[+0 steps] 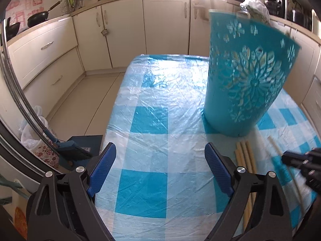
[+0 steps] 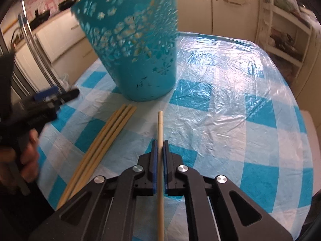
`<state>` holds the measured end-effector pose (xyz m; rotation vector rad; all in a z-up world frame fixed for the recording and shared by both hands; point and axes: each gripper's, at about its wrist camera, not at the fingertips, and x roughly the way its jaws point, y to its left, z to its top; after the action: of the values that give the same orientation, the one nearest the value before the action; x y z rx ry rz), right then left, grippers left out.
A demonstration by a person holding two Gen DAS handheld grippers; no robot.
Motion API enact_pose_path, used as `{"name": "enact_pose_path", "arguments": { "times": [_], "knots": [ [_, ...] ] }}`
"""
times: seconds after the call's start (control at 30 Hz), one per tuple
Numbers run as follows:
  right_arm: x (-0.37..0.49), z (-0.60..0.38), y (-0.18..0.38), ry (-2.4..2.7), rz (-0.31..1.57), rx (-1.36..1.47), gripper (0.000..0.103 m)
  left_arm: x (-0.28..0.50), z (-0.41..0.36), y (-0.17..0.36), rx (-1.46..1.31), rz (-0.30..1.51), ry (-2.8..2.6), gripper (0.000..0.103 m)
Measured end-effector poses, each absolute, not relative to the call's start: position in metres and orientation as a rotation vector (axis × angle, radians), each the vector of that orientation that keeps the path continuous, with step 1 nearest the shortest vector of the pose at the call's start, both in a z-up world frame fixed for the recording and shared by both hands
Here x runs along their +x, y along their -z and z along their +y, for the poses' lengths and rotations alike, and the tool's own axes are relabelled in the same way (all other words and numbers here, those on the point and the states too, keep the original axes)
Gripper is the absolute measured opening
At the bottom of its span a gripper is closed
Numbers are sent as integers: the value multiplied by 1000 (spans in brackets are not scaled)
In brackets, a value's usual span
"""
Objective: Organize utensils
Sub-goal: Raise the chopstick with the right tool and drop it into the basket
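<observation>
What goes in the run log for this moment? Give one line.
right gripper: shut on single chopstick | left gripper: open, empty | chopstick bundle: on table | basket: upright

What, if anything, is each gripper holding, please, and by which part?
The right gripper clamps one chopstick partway along its shaft; the left gripper holds nothing.

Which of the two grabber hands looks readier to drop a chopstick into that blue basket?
The right gripper: its jaws are shut on a single chopstick pointing toward the teal basket. The left gripper is open and empty, with the bundle of chopsticks beside it on the table.
</observation>
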<state>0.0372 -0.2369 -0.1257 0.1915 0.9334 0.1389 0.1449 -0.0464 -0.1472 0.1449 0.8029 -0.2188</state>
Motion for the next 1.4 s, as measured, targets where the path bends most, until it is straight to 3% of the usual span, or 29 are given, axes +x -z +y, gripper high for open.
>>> {"name": "enact_pose_path", "arguments": {
  "times": [0.5,0.83,1.07,1.4],
  "knots": [
    [16,-269,23,-268,611,452,6,147,-53,154,183,827,217,88],
    [76,-255,-52,-257,293,458,6,146,-55,156,199,837,218,89],
    [118,-242,-49,-117,182,397,6,147,-54,157,190,848,222,89],
    [123,-233,-6,-68,271,304,6,148,-53,158,187,851,226,89]
  ]
}}
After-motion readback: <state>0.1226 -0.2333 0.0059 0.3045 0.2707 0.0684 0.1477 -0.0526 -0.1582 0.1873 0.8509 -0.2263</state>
